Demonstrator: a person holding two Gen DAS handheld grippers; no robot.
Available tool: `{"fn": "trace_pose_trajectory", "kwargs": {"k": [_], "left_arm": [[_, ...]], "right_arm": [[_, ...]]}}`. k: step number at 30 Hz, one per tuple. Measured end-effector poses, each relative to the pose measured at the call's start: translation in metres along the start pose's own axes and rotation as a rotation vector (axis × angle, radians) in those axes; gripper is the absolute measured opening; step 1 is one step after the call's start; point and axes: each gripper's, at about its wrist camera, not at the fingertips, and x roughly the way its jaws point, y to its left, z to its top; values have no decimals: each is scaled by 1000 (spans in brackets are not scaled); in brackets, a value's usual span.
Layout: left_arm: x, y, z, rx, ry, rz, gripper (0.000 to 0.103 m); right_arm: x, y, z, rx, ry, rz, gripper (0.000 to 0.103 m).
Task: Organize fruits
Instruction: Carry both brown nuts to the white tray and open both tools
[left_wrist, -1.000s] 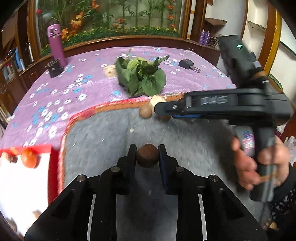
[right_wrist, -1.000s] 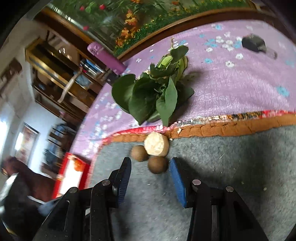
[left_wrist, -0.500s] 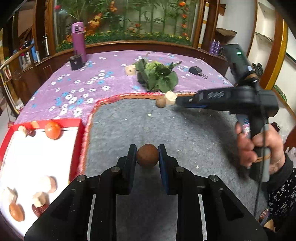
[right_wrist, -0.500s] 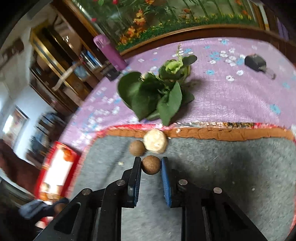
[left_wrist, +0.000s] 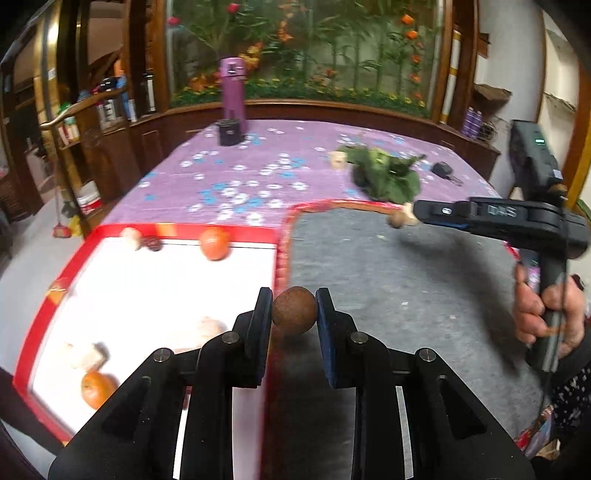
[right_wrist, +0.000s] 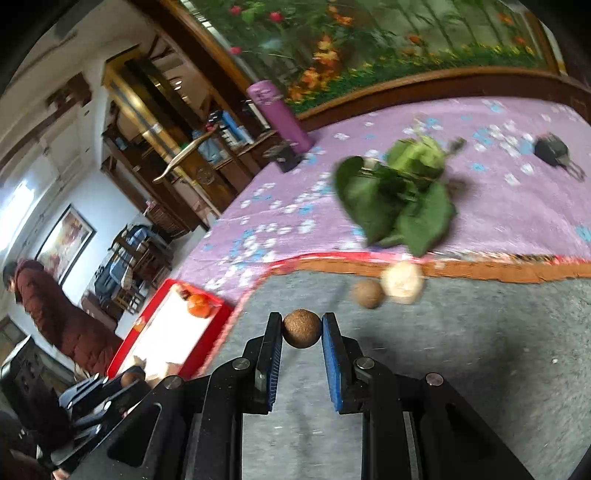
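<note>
Where the red tray (left_wrist: 66, 266) sits at the left edge of the grey mat (left_wrist: 406, 288), its white floor carries one orange (left_wrist: 214, 242) at the far rim, a dark fruit (left_wrist: 152, 243) and a pale piece (left_wrist: 130, 235) beside it, two pale chunks (left_wrist: 86, 355) nearer, and a second orange (left_wrist: 96, 387) at the near corner. Left gripper (left_wrist: 294, 312): jaws closed on a brown round fruit (left_wrist: 294, 311), held over the tray's right rim where tray meets mat. Far left on the purple cloth (left_wrist: 240, 184): purple flask (left_wrist: 233, 92) upright, with a small black box (left_wrist: 229, 133) just in front. Mid cloth: small pale cup (left_wrist: 338, 159), touching or just beside a leafy bunch (left_wrist: 388, 177); which, the blur hides. Right of the bunch: black key fob (left_wrist: 443, 170). Right gripper (right_wrist: 302, 328): jaws closed on a second brown fruit (right_wrist: 301, 328), lifted above the mat. Beyond it, at the mat's far edge: one brown fruit (right_wrist: 367, 293) touching a pale lump (right_wrist: 402, 282), both near the bunch. In the left wrist view, the right gripper reaches across from the right, held in a hand (left_wrist: 546, 314). Background, left of the right wrist view: a person (right_wrist: 55, 317) in a dark red coat.
</note>
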Motion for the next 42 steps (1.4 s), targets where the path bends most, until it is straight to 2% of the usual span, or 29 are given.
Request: {"fn": "trace_pose_trajectory", "kwargs": {"k": [2,9,16,29,31,33,34,39,42], "left_arm": [[-3,12,-1,-16,-8,35,23],[-16,50,-11,-43,-47,160,23],[-19,85,-24,-79,-45,237,23],[-18,107,-29,-117,-42,292,23],[-16,108,-29,-120,-32,312,23],[-15,108,-29,-127,-33,342,24],[-14,109,-29,-133,-31,356,26],[-17,105,-27,-134,-38,412,58],[-20,103,-23,-133,-52,427,58]], "right_arm": [[4,25,-3,-56,1,14,21],[50,120,-26,-194,95,133,21],[88,163,-48,-231,154,175,21],[128,175,-63,-250,200,149,21],[131,173,-61,-239,208,140,26],[129,170,-57,-222,203,160,40],[125,167,-54,-213,186,160,42],[109,151,-43,-172,112,184,43],[107,143,-40,-147,108,183,43]]}}
